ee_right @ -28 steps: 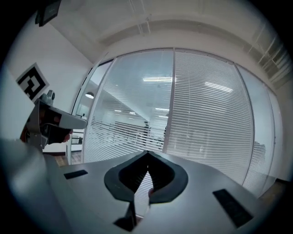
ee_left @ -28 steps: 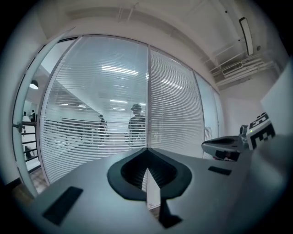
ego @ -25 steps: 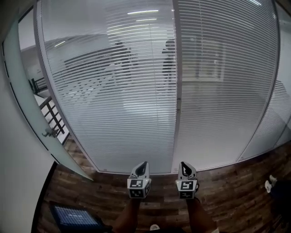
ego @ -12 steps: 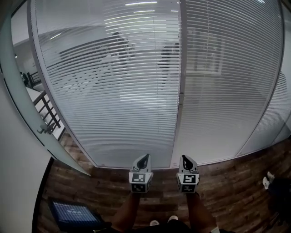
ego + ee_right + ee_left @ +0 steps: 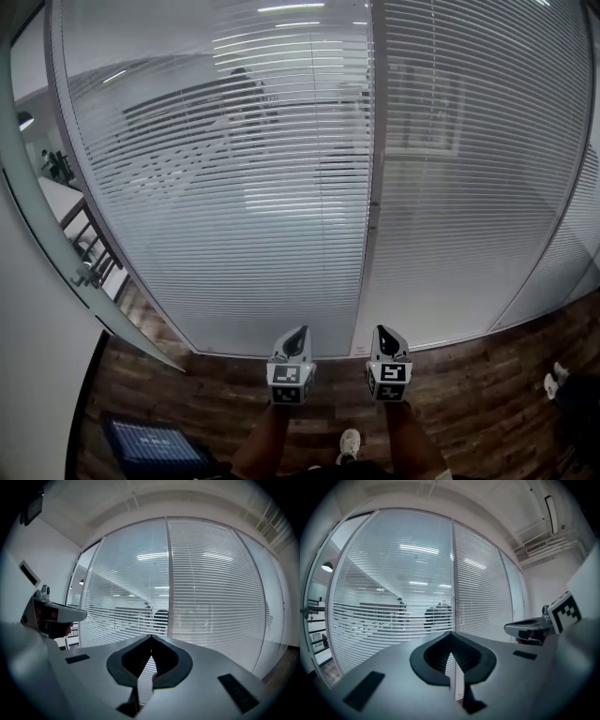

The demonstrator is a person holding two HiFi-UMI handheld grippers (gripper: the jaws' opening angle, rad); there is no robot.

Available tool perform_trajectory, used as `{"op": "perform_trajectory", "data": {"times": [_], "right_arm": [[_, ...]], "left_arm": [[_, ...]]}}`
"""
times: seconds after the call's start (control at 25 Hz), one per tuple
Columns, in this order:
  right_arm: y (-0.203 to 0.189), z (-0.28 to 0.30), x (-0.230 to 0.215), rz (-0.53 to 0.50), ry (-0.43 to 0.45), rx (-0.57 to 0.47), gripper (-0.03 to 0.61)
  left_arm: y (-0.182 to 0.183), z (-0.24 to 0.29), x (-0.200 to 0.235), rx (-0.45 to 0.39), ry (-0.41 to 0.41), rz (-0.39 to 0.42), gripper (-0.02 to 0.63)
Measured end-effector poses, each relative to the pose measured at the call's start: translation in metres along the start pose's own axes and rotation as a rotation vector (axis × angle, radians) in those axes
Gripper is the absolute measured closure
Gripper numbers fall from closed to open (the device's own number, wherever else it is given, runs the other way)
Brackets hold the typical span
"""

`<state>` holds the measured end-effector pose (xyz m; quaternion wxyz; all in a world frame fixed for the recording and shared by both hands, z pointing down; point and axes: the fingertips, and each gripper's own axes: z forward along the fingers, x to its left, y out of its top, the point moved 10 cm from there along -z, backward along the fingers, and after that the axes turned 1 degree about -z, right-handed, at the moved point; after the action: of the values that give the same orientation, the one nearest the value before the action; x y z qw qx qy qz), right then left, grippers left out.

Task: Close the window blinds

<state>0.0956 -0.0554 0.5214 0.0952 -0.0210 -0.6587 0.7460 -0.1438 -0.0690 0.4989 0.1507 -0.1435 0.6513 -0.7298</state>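
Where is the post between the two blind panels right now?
In the head view the post stands just right of centre, separating the two blinds; its foot appears between the left claw and right claw.

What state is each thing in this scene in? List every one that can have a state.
Left blind, lowered, slats tilted open, room behind shows through.
Right blind, lowered, slats nearly shut.
Left tongs, shut, empty.
Right tongs, shut, empty.
Screen on floor, lit.

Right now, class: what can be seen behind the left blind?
Behind the left blind, through its part-open slats: dark standing figures and ceiling lights. The slats cover finer detail.
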Motion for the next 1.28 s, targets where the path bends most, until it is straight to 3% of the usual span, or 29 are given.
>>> {"op": "perform_trajectory", "data": {"times": [0.44,0.76,1.12,1.28], "right_arm": [[0.028,0.081,-0.022,-0.036,0.043,-0.033,0.575],[0.029,0.115,-0.032,-0.007,0.071,-0.017,0.575],[0.011,0.140,-0.045,0.018,0.093,-0.049,0.575],[0.011,0.162,-0.061,-0.009,0.088,-0.045,0.575]], "left_arm": [[0.005,0.072,0.010,0.010,0.020,0.004,0.620],[0.010,0.109,0.019,-0.016,0.079,0.013,0.620],[-0.005,0.140,0.024,-0.013,0.089,0.045,0.620],[0.002,0.159,0.022,-0.010,0.113,0.031,0.620]]}}
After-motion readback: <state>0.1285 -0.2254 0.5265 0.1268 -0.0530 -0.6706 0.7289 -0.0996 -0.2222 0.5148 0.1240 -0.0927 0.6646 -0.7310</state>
